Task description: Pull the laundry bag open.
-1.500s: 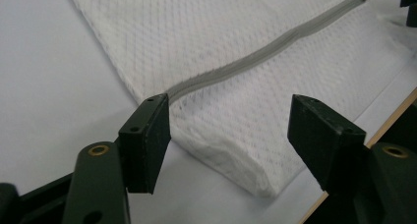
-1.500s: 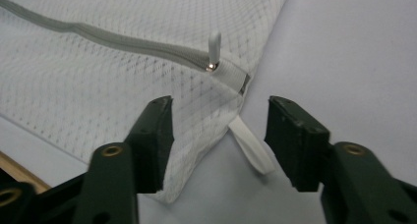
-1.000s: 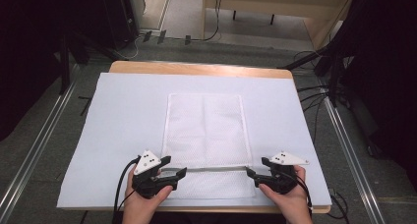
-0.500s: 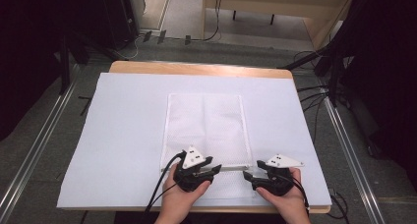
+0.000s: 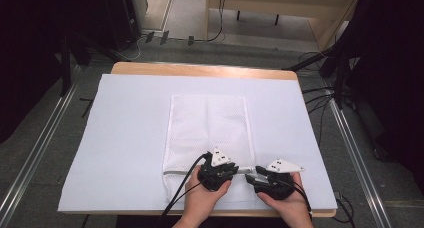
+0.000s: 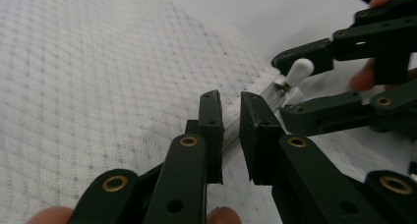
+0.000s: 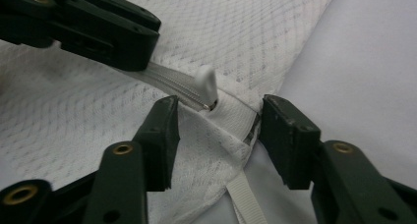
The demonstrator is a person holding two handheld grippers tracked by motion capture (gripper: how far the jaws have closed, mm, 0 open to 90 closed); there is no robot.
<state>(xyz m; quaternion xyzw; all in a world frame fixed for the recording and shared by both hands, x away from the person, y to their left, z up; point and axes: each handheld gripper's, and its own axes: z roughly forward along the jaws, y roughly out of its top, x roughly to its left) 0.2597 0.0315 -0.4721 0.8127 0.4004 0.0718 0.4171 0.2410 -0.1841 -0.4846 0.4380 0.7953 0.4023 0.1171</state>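
A white mesh laundry bag (image 5: 209,133) lies flat on the pale sheet (image 5: 120,133) that covers the bench (image 5: 200,69), with its zippered end nearest the person. The landmark is the white zipper pull (image 7: 206,86), which sits at the bag's right-hand end of the zipper line, just short of the corner. The left hand-held gripper (image 6: 230,117) reaches in from the bag's middle, its jaws narrowed around the zipper tape (image 6: 231,130) just beside the pull; whether they actually press the tape cannot be told, since a slim gap shows between them. The right hand-held gripper (image 7: 219,118) stands wide, its jaws straddling the bag's corner below the pull, apart from it and holding nothing. In the high view both hand-held grippers sit close together at that right end of the zipper, the left hand (image 5: 202,198) and right hand (image 5: 282,200) behind them. Judging by this, the zipper run looks essentially finished: the pull is at its end stop and the teeth beside it appear meshed. What seems left is letting go of the tape and drawing both tools away from the pull; whether the far stretch of the zipper is fully meshed is too small to tell.
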